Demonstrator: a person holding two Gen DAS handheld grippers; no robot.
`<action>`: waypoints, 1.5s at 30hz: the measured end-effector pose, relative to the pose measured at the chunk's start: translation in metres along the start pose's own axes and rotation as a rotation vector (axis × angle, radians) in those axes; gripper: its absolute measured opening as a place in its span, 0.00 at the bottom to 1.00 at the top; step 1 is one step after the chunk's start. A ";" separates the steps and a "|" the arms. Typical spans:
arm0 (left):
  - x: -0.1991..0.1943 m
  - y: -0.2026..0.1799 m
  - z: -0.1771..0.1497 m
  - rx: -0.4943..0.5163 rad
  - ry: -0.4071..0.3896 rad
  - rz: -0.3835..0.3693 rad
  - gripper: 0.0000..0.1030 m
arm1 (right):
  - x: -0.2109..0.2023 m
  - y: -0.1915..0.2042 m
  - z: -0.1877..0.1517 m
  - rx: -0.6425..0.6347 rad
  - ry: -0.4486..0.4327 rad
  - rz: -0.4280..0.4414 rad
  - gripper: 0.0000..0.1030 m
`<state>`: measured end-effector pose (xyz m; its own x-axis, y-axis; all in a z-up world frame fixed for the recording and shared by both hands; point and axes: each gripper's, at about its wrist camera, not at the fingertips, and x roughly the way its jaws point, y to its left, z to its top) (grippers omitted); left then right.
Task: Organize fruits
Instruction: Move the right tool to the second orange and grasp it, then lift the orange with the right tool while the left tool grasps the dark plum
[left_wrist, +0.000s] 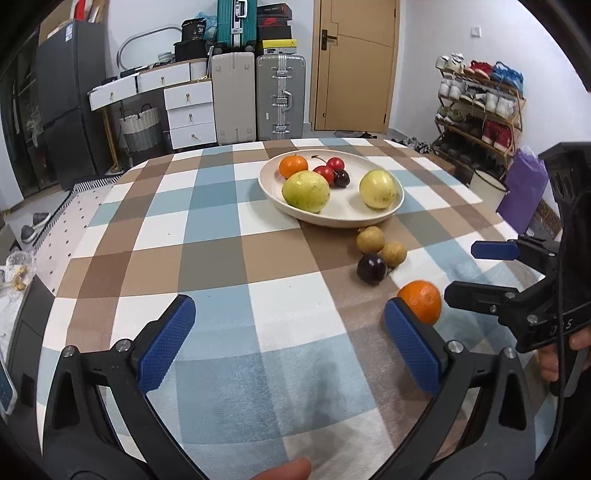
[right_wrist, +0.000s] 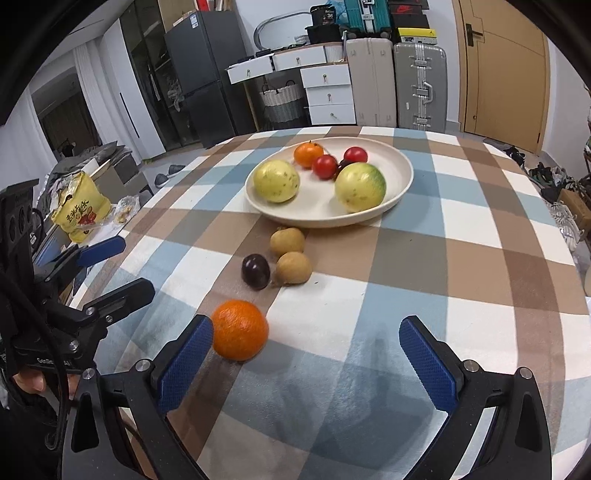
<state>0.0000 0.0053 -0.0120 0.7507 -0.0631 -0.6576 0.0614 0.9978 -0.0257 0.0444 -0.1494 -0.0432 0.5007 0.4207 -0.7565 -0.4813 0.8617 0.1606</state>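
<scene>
We see bright, even indoor light, soft shadows on the checked tablecloth (left_wrist: 207, 266) at lower centre, strong fisheye bending with black corners, and slight blur throughout.

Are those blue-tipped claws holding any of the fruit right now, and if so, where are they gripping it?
Nothing is held. Both the left gripper and the right gripper are open. The loose orange sits on the tablecloth beside one right fingertip pad, not clamped.

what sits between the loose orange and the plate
A dark plum and two small brown fruits, clearest in the right wrist view, between orange and plate.
</scene>
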 end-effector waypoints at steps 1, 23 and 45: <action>0.001 0.002 0.000 -0.003 0.001 0.000 0.99 | 0.001 0.002 -0.001 -0.005 0.006 0.002 1.00; 0.013 0.019 -0.005 -0.081 0.028 -0.036 0.99 | 0.033 0.034 -0.003 -0.097 0.085 -0.013 0.74; 0.017 0.013 -0.006 -0.068 0.047 -0.062 0.98 | 0.008 0.022 0.007 -0.092 -0.043 0.072 0.41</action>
<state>0.0102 0.0175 -0.0279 0.7153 -0.1251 -0.6875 0.0605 0.9912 -0.1175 0.0425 -0.1253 -0.0416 0.4920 0.4943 -0.7166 -0.5803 0.7998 0.1533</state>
